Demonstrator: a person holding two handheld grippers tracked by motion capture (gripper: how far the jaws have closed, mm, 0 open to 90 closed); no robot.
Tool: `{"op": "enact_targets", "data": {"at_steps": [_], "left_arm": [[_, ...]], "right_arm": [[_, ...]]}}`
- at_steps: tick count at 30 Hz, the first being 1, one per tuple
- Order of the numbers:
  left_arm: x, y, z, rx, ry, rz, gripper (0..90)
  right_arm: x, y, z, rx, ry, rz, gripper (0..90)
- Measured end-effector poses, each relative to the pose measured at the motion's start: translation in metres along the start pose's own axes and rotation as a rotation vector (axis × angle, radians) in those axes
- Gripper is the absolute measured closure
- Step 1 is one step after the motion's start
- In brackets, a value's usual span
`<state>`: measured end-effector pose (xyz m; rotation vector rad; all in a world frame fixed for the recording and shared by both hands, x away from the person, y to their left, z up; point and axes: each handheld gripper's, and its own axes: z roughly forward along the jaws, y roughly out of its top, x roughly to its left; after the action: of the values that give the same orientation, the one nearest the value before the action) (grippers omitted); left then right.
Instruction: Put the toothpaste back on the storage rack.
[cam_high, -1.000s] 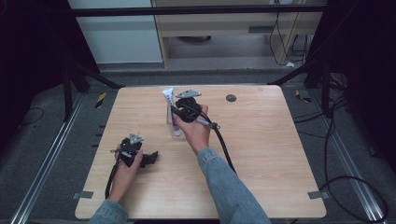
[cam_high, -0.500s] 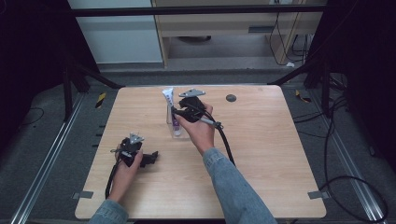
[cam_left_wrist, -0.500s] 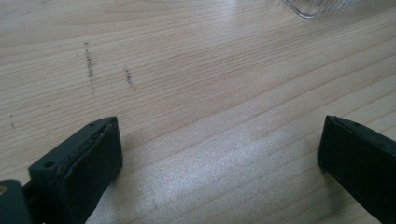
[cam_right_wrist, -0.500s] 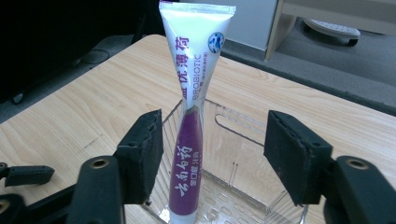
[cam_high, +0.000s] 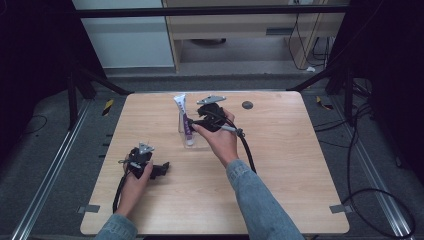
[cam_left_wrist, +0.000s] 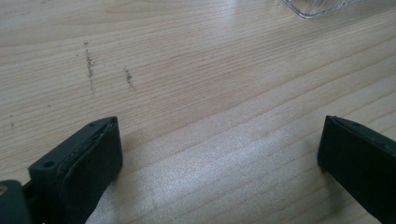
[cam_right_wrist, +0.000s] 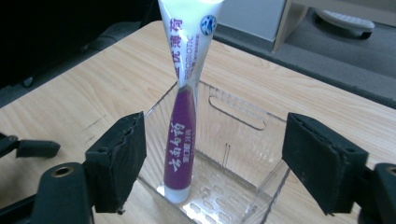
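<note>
A purple and white toothpaste tube (cam_right_wrist: 183, 140) of soft glossy plastic stands cap down inside a clear plastic bin (cam_right_wrist: 243, 154), its flat crimped white end up and leaning against the bin's near wall. The bin is square, with ribbed see-through walls, a slot handle cut near the rim and a floor dotted with small oval holes. In the high view the tube (cam_high: 184, 120) and bin (cam_high: 189, 140) sit on the far middle of the pale wood-grain table (cam_high: 280, 170), just left of the right gripper (cam_high: 200, 121). A small dark round disc (cam_high: 247, 105) lies near the far edge.

The right gripper (cam_right_wrist: 212, 158) has matte black blocky jaws with rough pads; they stand wide apart, one on each side of the bin, and touch nothing. They have just been opening, and the tube stands free between them. Against the earlier high views the right hand sits slightly back from the tube; the tube itself stands in the bin as before.

The left gripper (cam_high: 142, 161) rests on the near left of the table in the person's left hand, in the same spot as a second ago. Its jaws (cam_left_wrist: 219, 158) are spread wide over bare, faintly scuffed wood, holding nothing; a corner of the clear bin (cam_left_wrist: 317, 7) shows beyond them
</note>
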<state>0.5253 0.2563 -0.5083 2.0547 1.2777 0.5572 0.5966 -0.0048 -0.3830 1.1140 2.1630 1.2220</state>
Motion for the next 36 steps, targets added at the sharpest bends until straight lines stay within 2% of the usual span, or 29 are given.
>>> {"op": "enact_targets", "data": {"at_steps": [3, 7, 9, 13, 18, 28, 36], "left_arm": [[0.0, 0.0, 0.0, 0.0, 0.0, 0.0, 0.0], [0.0, 0.0, 0.0, 0.0, 0.0, 0.0, 0.0], [0.0, 0.0, 0.0, 0.0, 0.0, 0.0, 0.0], [0.0, 0.0, 0.0, 0.0, 0.0, -0.001, 0.0], [0.0, 0.0, 0.0, -0.002, 0.0, -0.002, 0.0], [0.0, 0.0, 0.0, 0.0, 0.0, 0.0, 0.0], [0.0, 0.0, 0.0, 0.0, 0.001, 0.0, 0.0]], "right_arm": [[-0.003, -0.001, -0.005, 0.014, 0.011, -0.009, 19.4], [-0.01, -0.005, -0.012, -0.018, 0.038, 0.016, 17.3], [-0.013, -0.008, -0.016, -0.018, 0.03, 0.017, 16.6], [-0.021, -0.013, -0.023, 0.007, -0.022, -0.005, 15.2], [-0.033, -0.02, -0.035, 0.03, -0.06, -0.027, 13.3], [-0.056, -0.036, -0.055, 0.022, -0.112, -0.021, 14.4], [-0.069, -0.049, -0.066, 0.022, -0.126, -0.006, 14.3]]}}
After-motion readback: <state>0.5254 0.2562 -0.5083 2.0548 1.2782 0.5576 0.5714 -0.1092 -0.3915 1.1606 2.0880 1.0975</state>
